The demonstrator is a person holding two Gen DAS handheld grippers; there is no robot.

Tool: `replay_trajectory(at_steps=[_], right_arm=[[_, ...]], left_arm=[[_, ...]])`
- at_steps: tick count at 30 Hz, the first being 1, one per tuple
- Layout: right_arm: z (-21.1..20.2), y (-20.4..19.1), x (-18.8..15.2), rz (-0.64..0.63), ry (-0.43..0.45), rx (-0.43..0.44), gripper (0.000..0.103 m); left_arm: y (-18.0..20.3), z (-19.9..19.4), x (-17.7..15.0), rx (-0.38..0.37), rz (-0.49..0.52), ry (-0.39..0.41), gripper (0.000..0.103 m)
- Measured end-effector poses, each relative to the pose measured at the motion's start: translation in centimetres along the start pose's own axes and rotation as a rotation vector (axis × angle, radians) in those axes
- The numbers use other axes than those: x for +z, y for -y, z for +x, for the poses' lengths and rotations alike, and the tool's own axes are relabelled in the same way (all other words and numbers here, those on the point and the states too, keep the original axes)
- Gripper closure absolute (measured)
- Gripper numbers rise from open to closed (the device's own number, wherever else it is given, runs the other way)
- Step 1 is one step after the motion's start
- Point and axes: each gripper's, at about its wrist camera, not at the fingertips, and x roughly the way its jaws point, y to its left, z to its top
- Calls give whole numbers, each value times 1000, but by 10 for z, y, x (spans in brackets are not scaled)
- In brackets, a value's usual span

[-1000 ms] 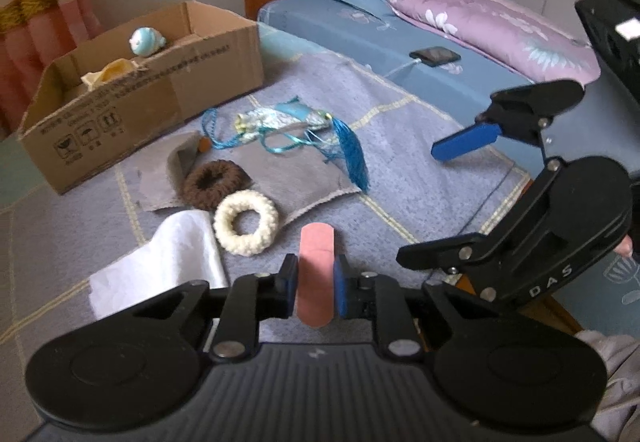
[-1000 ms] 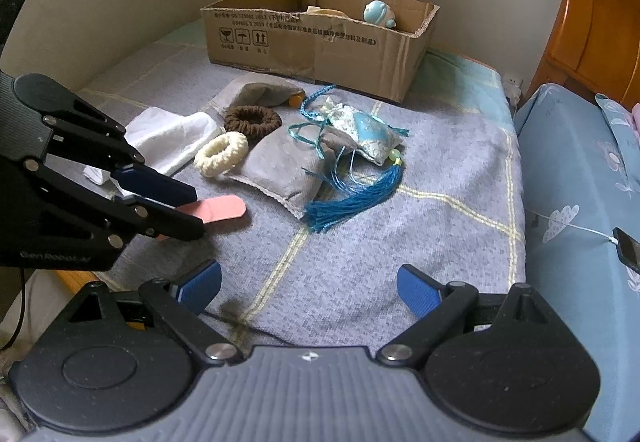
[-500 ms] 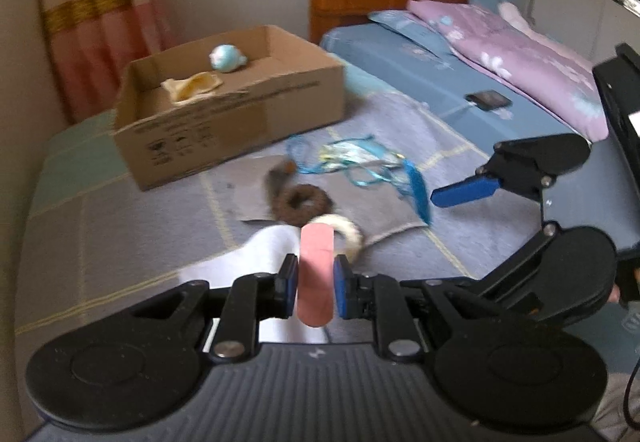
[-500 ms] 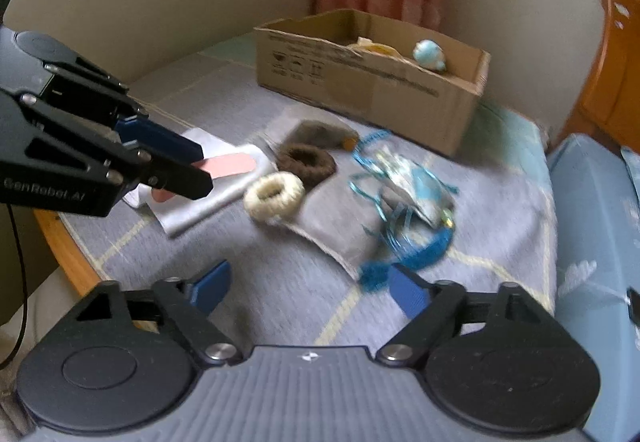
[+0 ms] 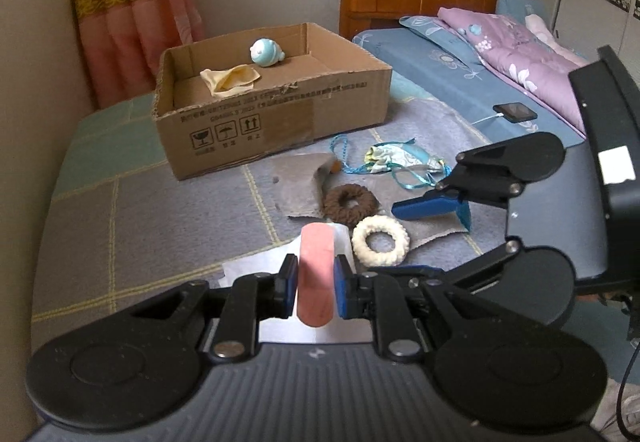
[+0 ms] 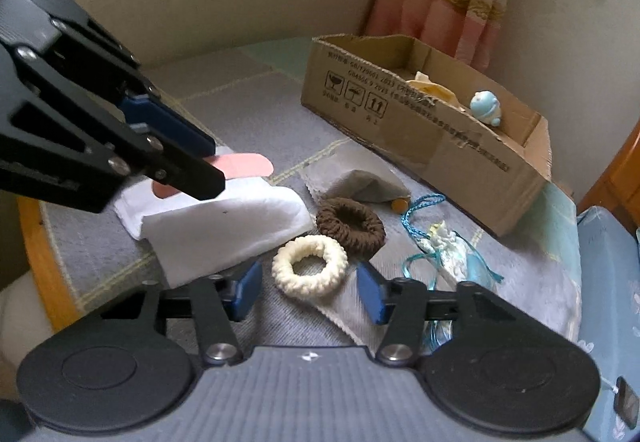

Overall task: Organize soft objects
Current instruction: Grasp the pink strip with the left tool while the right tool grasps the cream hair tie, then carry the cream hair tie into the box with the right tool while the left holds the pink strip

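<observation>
My left gripper [image 5: 313,284] is shut on a flat pink strip [image 5: 316,274], held above a folded white cloth [image 6: 224,226]. A cream knitted ring [image 6: 309,270] lies on the grey blanket between the blue fingers of my right gripper [image 6: 309,292], whose jaws are closing; the pads stand clear of the ring. A brown knitted ring [image 6: 351,224] sits just beyond it. A light blue sachet with cords and a tassel [image 5: 400,161] lies further right. The cardboard box [image 5: 276,121] holds a small blue plush [image 5: 266,53] and a yellowish cloth [image 5: 230,79].
A grey fabric pouch [image 6: 362,181] lies near the box front. A phone on a cable [image 5: 515,111] rests on the blue bed, with a purple quilt [image 5: 516,53] behind. A wooden edge [image 6: 44,266] bounds the blanket at left; a curtain [image 5: 128,9] hangs behind the box.
Both grippers swung toward the box. The right gripper's jaws narrowed and came down around the cream ring. The left gripper kept its hold on the pink strip.
</observation>
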Motion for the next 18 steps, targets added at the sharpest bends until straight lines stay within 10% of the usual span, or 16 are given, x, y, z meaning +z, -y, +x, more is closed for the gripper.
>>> replay_trajectory(at_steps=[18], right_arm=[[-2,0,0,19,-2,18,68]], left_arm=[[-1,-1,1,-5,-8,-1,86]])
